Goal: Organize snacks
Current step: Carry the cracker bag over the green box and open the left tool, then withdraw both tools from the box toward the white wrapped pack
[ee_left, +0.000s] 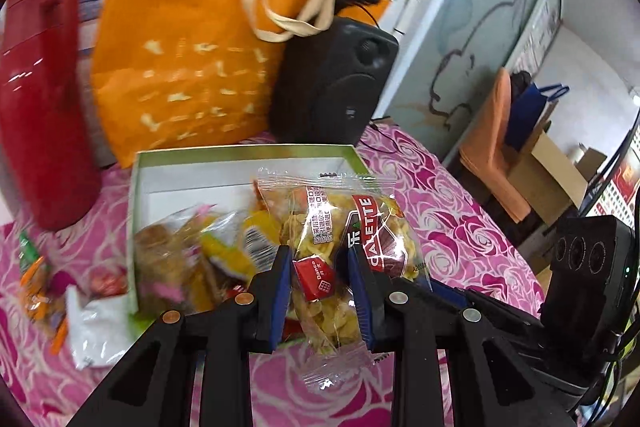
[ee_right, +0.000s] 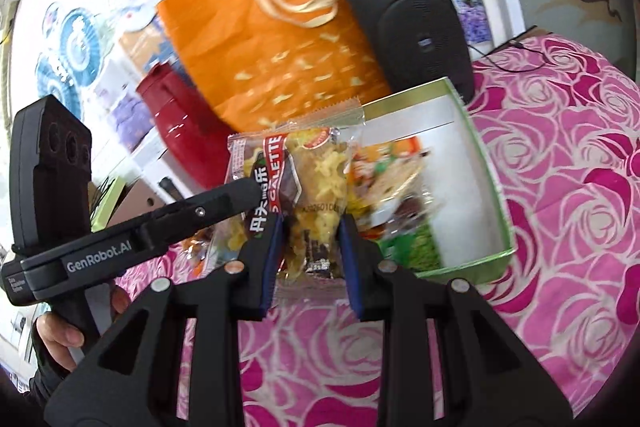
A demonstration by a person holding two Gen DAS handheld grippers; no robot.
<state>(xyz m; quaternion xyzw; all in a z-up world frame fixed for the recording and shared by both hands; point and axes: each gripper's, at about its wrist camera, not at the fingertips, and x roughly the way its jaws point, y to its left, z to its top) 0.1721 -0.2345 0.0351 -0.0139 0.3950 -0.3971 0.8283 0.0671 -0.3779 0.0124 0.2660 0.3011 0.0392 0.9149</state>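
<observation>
My left gripper (ee_left: 320, 267) is shut on a clear snack packet (ee_left: 320, 227) with a red "Galette" label, held above the near edge of a green-rimmed white box (ee_left: 240, 151). My right gripper (ee_right: 310, 239) is shut on a like snack packet (ee_right: 316, 179), also over the near edge of the same box (ee_right: 480, 147). Several snack packets (ee_left: 188, 251) lie inside the box. The left gripper's body (ee_right: 140, 227) shows at the left of the right wrist view, its tip touching my right packet.
An orange tote bag (ee_left: 180, 47), a black speaker (ee_left: 336, 83) and a red jug (ee_left: 40, 107) stand behind the box on the pink rose tablecloth (ee_right: 560, 187). Loose wrappers (ee_left: 80, 307) lie left of the box.
</observation>
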